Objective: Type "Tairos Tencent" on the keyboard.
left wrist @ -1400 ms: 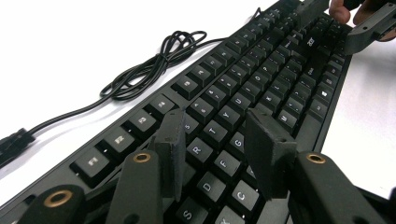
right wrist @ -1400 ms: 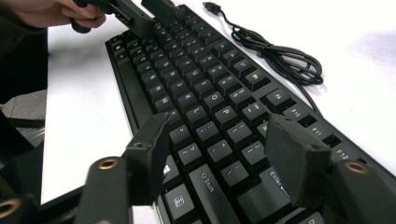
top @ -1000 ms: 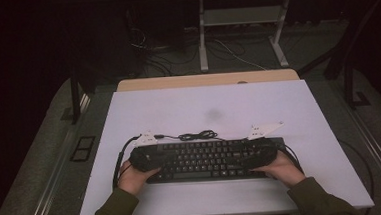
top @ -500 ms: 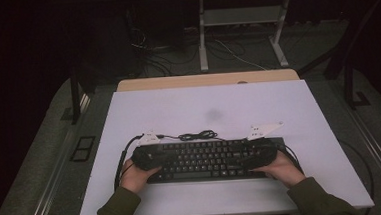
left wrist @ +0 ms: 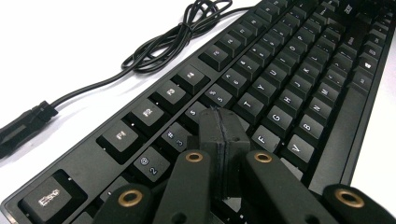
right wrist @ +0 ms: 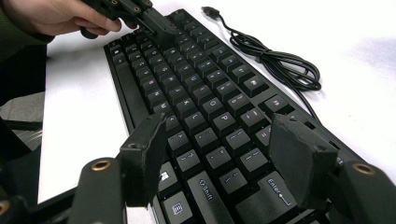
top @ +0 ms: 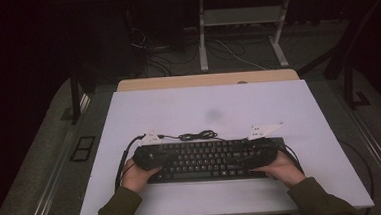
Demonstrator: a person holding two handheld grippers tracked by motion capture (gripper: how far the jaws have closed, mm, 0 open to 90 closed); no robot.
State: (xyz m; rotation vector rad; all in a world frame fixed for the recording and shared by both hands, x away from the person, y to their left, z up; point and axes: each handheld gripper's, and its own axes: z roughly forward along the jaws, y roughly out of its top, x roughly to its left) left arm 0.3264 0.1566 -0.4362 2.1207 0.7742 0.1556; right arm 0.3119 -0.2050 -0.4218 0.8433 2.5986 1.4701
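Presently, the black full-size plastic keyboard [top: 209,159] lies flat in the lower middle of the high view, on the white rectangular table top [top: 209,111], its long edge running left to right. Its thin black cable [top: 197,135], partly gathered in a loose coil, lies on the table just behind the keyboard's rear edge.

My left hand [top: 137,175] enters from the lower left of the high view, forearm in an olive sleeve [top: 117,212], and rests at the keyboard's left end. The left gripper [left wrist: 223,135] that it holds is clenched: in the left gripper view the two black pads stand pressed flat together with nothing between them, their joined tip low over the letter keys near the left of the board. Whether the tip touches a key I cannot tell.

My right hand [top: 281,168] enters from the lower right of the high view and rests at the keyboard's right end. The right gripper [right wrist: 229,154] is released: in the right gripper view its pads stand well apart above the keys near Shift and Enter, grasping nothing. In the upper left of that view my left hand and its gripper show over the far end of the keyboard.

Both forearms angle inward toward the keyboard, wrists low near the table.
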